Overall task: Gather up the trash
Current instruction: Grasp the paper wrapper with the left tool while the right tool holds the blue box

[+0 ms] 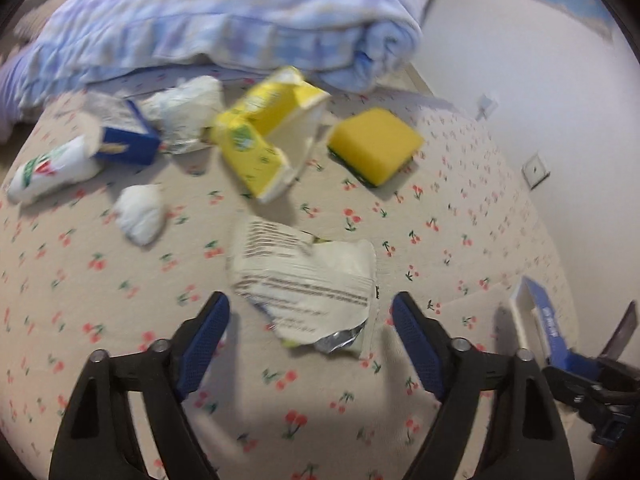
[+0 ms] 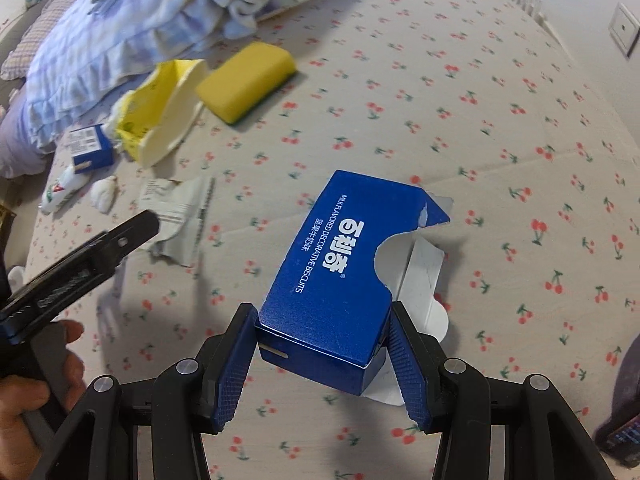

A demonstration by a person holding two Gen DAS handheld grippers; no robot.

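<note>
Trash lies on a cherry-print bed sheet (image 1: 100,280). My left gripper (image 1: 310,312) is open just above a torn white printed wrapper (image 1: 304,276), which lies between its fingers. My right gripper (image 2: 322,320) is shut on a blue biscuit box (image 2: 344,264) with a torn flap; the box also shows in the left wrist view (image 1: 540,316). Farther off lie a torn yellow carton (image 1: 260,132), a yellow sponge (image 1: 376,140), a small blue box (image 1: 128,140), a white tube (image 1: 48,172), a crumpled tissue (image 1: 140,212) and a crumpled white wrapper (image 1: 184,112).
A rolled blue checked blanket (image 1: 224,20) lies at the far side of the bed. A white wall with sockets (image 1: 536,170) runs along the right. The left gripper (image 2: 80,256) and the hand holding it show at the left of the right wrist view.
</note>
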